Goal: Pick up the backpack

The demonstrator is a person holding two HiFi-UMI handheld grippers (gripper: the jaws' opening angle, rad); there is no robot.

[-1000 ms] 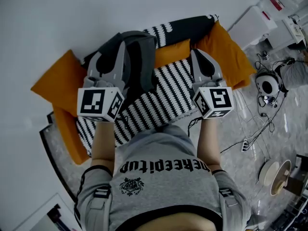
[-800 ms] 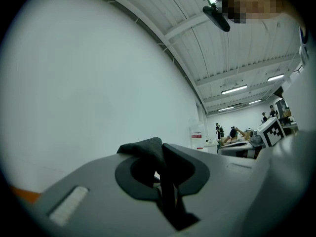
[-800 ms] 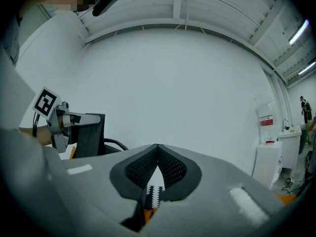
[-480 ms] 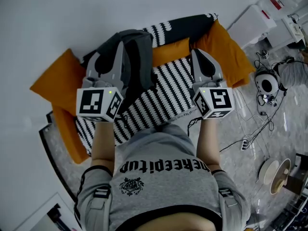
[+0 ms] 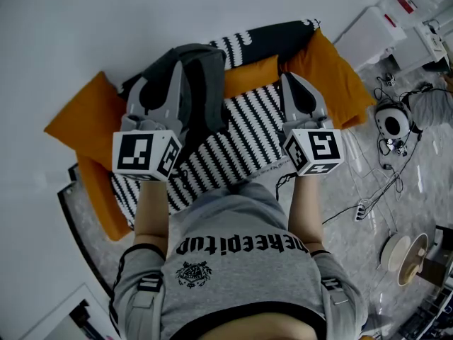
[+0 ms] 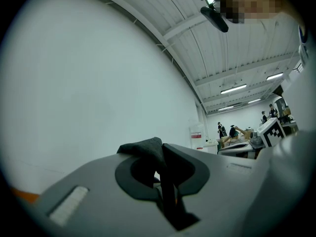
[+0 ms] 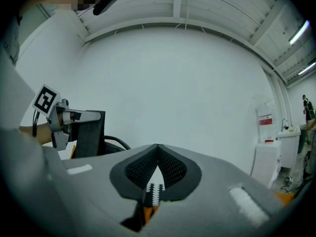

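Observation:
In the head view a dark grey backpack hangs off the orange sofa, held up by its strap. My left gripper is shut on that strap. The left gripper view shows a fold of dark fabric pinched between the left gripper's jaws. My right gripper hovers to the right over the striped blanket, shut and empty. In the right gripper view the right gripper's jaw tips meet, and the left gripper with the hanging strap shows at the left.
A white wall stands behind the sofa. An orange cushion lies at the sofa's right end. Cables and a white headset lie on the floor at the right, and white cabinets stand at the far right.

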